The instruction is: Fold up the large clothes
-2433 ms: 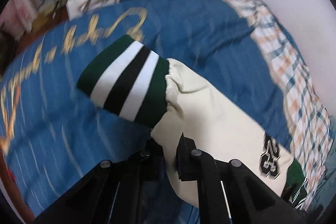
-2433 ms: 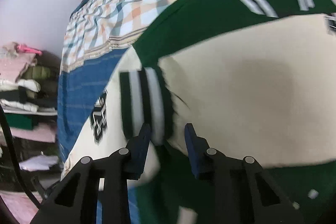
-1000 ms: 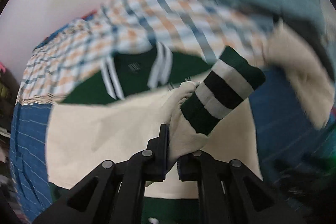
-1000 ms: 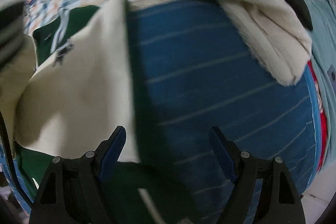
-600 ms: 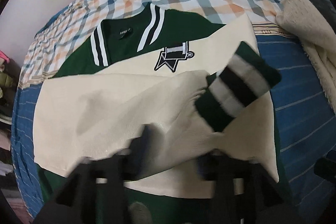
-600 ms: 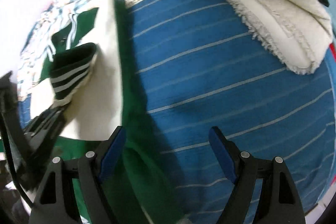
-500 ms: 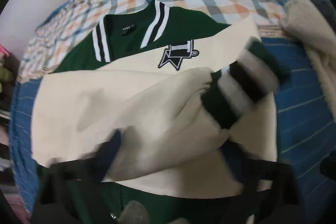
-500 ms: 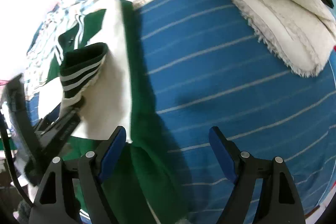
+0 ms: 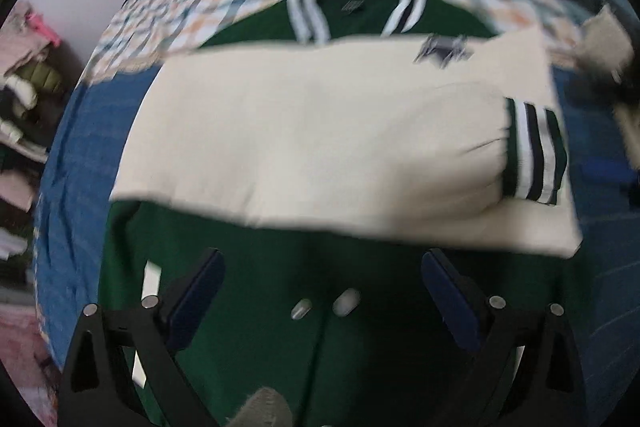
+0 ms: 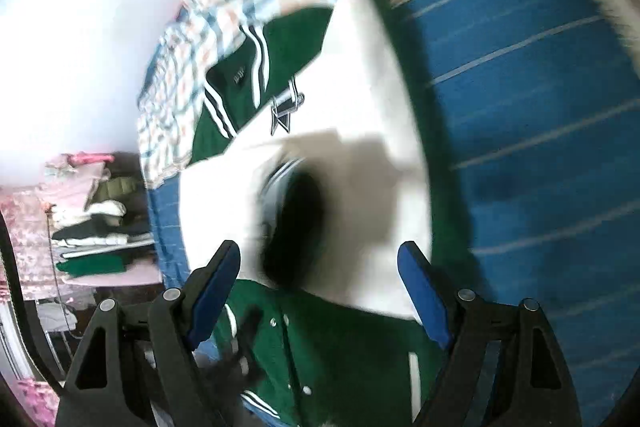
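Cream sleeves (image 9: 320, 135) lie crossed over our green snap-front varsity jacket (image 9: 360, 307); both grippers (image 9: 322, 303) (image 10: 320, 291) gape wide, empty; body folds remain.

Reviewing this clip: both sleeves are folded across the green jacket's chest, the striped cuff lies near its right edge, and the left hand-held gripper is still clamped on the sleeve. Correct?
Not quite. The left wrist view shows the left hand-held gripper open, its jaws spread wide over the green jacket and holding nothing. The cream sleeve lies released across the chest, its striped cuff near the right edge.
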{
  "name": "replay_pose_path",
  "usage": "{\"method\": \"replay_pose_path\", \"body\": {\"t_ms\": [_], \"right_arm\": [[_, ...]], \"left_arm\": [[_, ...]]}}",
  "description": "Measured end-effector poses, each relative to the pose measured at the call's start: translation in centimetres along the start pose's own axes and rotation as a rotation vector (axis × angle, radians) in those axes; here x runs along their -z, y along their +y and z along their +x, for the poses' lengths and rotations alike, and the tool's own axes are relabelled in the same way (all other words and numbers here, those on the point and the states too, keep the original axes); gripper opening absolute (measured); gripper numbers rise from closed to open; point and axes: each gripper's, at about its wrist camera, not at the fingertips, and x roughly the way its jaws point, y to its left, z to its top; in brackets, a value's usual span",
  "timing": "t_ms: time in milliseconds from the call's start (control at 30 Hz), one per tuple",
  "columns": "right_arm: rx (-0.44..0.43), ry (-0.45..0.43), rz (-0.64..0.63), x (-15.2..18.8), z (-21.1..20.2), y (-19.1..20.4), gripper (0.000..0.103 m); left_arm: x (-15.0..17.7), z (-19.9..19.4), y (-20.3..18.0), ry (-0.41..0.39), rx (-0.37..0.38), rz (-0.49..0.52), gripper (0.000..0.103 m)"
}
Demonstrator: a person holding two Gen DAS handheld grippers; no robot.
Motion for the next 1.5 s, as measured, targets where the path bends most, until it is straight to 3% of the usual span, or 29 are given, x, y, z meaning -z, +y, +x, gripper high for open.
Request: {"method": "replay_pose_path", "body": {"t_ms": [167, 200, 233, 267, 300, 367, 433, 500, 567, 600, 633, 700, 733, 800, 867, 967, 1100, 1233, 1267, 1333, 1500], "right_arm": [[0.019, 0.124, 0.063, -0.3, 5.5, -0.2, 0.081], [0.037, 0.134, 0.064, -0.1, 6.4, -0.2, 0.068], [0.083, 0.124, 0.049, 0.1, 7.0, -0.1, 0.036], [0.133, 0.115, 0.025, 0.2, 7.5, 0.2, 0.021], [0.164, 0.095, 0.004, 0.2, 7.5, 0.5, 0.013], [0.206, 0.021, -0.045, 0.1, 6.5, 1.7, 0.011], [0.239, -0.109, -0.118, -0.2, 3.8, 3.7, 0.01], [0.276, -0.167, -0.139, -1.2, 2.4, 4.4, 0.01], [0.322, -0.104, -0.126, -2.8, 3.6, 3.9, 0.011], [0.326, -0.031, -0.085, -3.6, 4.8, 2.8, 0.011], [0.301, 0.019, -0.036, -3.9, 5.7, 1.8, 0.016], [0.27, 0.03, -0.026, -3.5, 5.5, 1.6, 0.021], [0.276, 0.016, -0.045, -3.0, 4.9, 1.8, 0.032], [0.306, -0.012, -0.071, -0.9, 3.2, 1.7, 0.043], [0.311, -0.013, -0.057, 1.5, 1.7, 1.2, 0.043], [0.325, 0.031, -0.011, 5.8, -0.1, -1.5, 0.044], [0.358, 0.075, 0.025, 11.1, -0.1, -3.4, 0.044], [0.388, 0.023, 0.038, 11.2, 1.0, -4.2, 0.043], [0.385, 0.02, 0.031, 10.8, 1.4, -4.5, 0.042], [0.463, 0.01, -0.017, 9.9, 2.8, -4.3, 0.009], [0.553, -0.124, 0.124, 9.8, 0.3, -7.7, 0.008]], "left_arm": [[3.6, 2.6, 4.6, 0.083, -0.128, -0.074, 0.1], [4.2, 3.2, 5.7, 0.1, -0.152, -0.094, 0.1], [4.9, 3.6, 6.7, 0.115, -0.174, -0.108, 0.1], [5.5, 4.0, 7.7, 0.131, -0.195, -0.121, 0.1], [6.1, 4.1, 8.7, 0.139, -0.215, -0.134, 0.1], [7.0, 4.0, 10.0, 0.14, -0.244, -0.147, 0.1], [7.8, 4.0, 11.0, 0.141, -0.269, -0.153, 0.1], [8.7, 4.8, 11.9, 0.169, -0.286, -0.163, 0.1], [9.3, 6.3, 12.6, 0.208, -0.282, -0.175, 0.1], [9.7, 7.5, 13.0, 0.229, -0.268, -0.181, 0.102], [10.0, 8.0, 13.4, 0.228, -0.254, -0.189, 0.103], [9.9, 8.6, 14.1, 0.181, -0.201, -0.219, 0.103], [10.0, 8.6, 14.1, 0.157, -0.183, -0.22, 0.103], [9.8, 8.8, 14.7, 0.114, -0.148, -0.22, 0.103], [9.9, 9.2, 15.4, 0.069, -0.077, -0.256, 0.103], [9.5, 9.3, 16.2, 0.084, -0.016, -0.256, 0.103], [8.6, 8.7, 15.4, 0.118, -0.048, -0.185, 0.103], [7.2, 7.9, 14.0, 0.115, -0.085, -0.114, 0.103], [6.8, 7.7, 13.4, 0.103, -0.087, -0.093, 0.103], [6.4, 7.8, 12.9, 0.095, -0.102, -0.066, 0.103], [5.7, 8.3, 12.7, 0.116, -0.108, -0.051, 0.103]]}}
